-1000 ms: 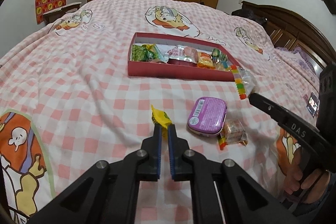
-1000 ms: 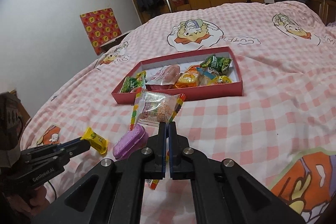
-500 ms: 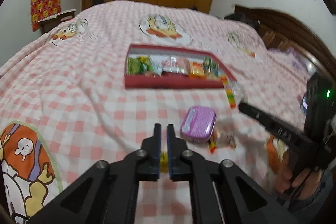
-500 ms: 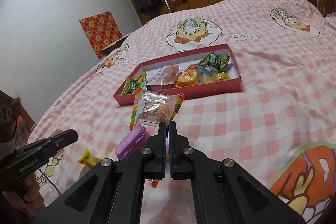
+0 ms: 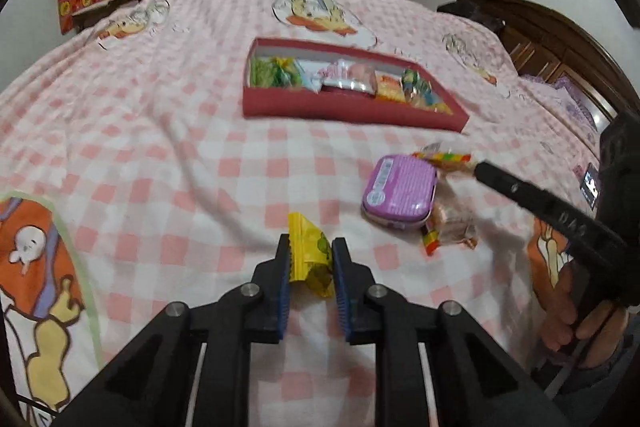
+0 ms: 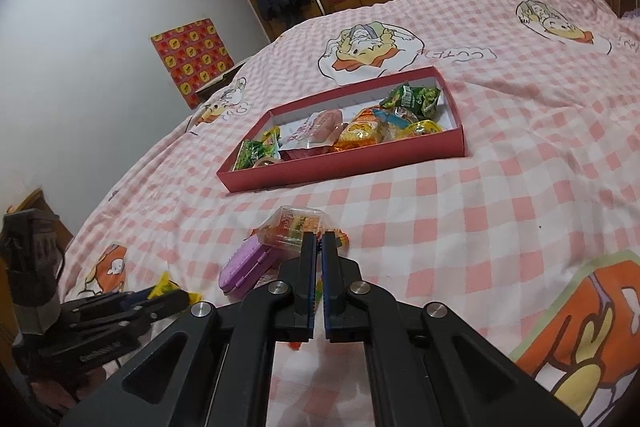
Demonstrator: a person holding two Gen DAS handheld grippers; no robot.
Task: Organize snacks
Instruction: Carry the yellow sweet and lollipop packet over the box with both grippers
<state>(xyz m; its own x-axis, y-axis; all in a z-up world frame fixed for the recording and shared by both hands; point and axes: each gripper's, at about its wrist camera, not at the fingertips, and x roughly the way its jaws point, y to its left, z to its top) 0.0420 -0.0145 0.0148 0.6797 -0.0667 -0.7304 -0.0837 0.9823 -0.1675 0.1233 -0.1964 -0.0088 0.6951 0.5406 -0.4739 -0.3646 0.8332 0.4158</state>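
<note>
The left gripper [image 5: 308, 259] is standing slightly spread, its jaws having just been opening, with the yellow candy [image 5: 310, 259] lying between the blue pads [image 5: 285, 279]. The wrapper is sitting nearer the left pad; whether either pad is pressing it cannot be told, though a gap is showing on the right side. The candy is resting on the pink checked bedspread [image 5: 160, 147], its far end sticking out past the fingertips toward the red box [image 5: 344, 107].

The right gripper [image 6: 315, 247] is pressed together on the edge of a clear snack bag [image 6: 294, 227] with rainbow-striped seams. In the left view this bag is hanging from the black tip at the right, partly over the purple tin [image 5: 398, 191], which is lying on the bedspread just right of the candy and ahead of the left gripper. In the right view the tin [image 6: 248, 267] is sitting just left of the closed fingers, touching or overlapped by the bag.

The box is lying well ahead of both grippers, in the middle of the bed, holding green, pink, orange and yellow packets side by side. A hand [image 5: 576, 311] is wrapping the right gripper's handle at the edge of the left view.
</note>
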